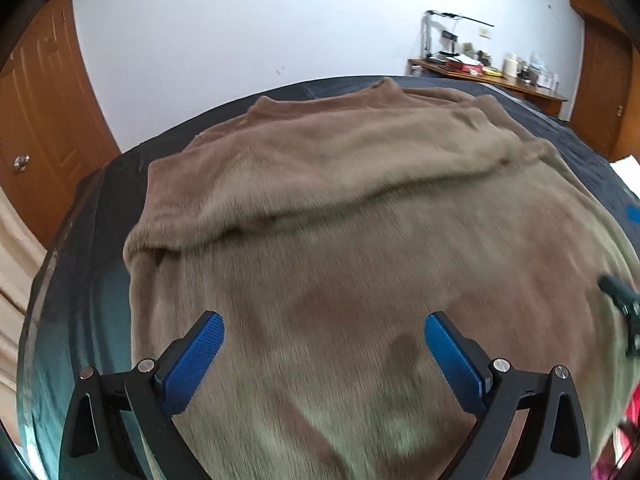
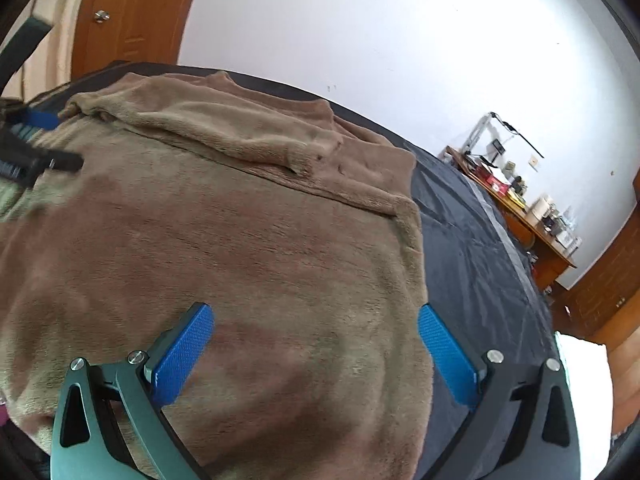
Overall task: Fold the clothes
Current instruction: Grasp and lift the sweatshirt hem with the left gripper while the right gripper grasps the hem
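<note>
A brown fleece garment (image 1: 360, 208) lies spread on a dark sheet (image 1: 96, 240), with a folded-over band across its far part. My left gripper (image 1: 324, 326) is open and empty, hovering over the garment's near left area. My right gripper (image 2: 316, 316) is open and empty over the garment (image 2: 240, 220) near its right edge, with one blue pad (image 2: 444, 352) above the dark sheet (image 2: 480, 260). The left gripper also shows in the right wrist view at far left (image 2: 36, 148). A dark part of the right gripper shows in the left wrist view (image 1: 620, 292).
The bed's left edge (image 1: 52, 264) drops to a beige floor. A wooden desk (image 1: 492, 76) with clutter stands at the far right by the white wall. Wooden doors (image 1: 40, 112) stand on both sides. A white object (image 2: 580, 364) lies at the bed's right.
</note>
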Demonstrator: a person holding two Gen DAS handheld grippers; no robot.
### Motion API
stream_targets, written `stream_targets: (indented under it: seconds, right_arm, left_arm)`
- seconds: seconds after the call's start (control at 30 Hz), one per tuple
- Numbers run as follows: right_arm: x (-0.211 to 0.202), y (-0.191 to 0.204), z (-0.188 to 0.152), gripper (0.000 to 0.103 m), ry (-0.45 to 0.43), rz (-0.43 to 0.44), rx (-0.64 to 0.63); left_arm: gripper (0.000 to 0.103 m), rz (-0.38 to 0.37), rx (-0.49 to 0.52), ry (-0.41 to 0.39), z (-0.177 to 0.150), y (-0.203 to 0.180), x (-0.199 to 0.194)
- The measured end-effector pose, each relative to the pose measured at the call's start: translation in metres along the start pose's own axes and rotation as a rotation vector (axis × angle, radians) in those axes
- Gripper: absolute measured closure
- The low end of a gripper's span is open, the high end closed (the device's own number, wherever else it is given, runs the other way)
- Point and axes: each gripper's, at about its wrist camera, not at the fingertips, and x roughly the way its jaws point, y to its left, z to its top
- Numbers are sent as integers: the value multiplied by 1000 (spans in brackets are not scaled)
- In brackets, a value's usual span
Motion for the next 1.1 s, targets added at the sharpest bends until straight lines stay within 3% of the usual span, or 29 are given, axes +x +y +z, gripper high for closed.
stream_targets:
  seconds: [0.17, 0.4, 0.5, 0.77, 0.9, 1.1]
  right_arm:
    - [-6, 0, -2, 0, -19, 29, 20]
    - [-47, -21, -22, 0, -122, 196, 32]
    - [-58, -26, -38, 0, -112, 223, -8]
    - [-92, -6, -98, 0, -69, 210, -207]
    - [-95, 6, -123, 0, -45, 158, -273]
    - [-79, 13, -145, 0, 14, 46, -304]
  left_arm:
    - [1, -1, -10, 1, -26, 2, -10]
    - [1, 11, 19, -39, -59, 17, -29]
    - [1, 0, 1, -50, -67, 24, -35]
    - [1, -6, 61, -92, -74, 3, -44]
    - [1, 23, 108, -119, -77, -9, -49]
    - [1, 15, 102, -122, -80, -13, -57]
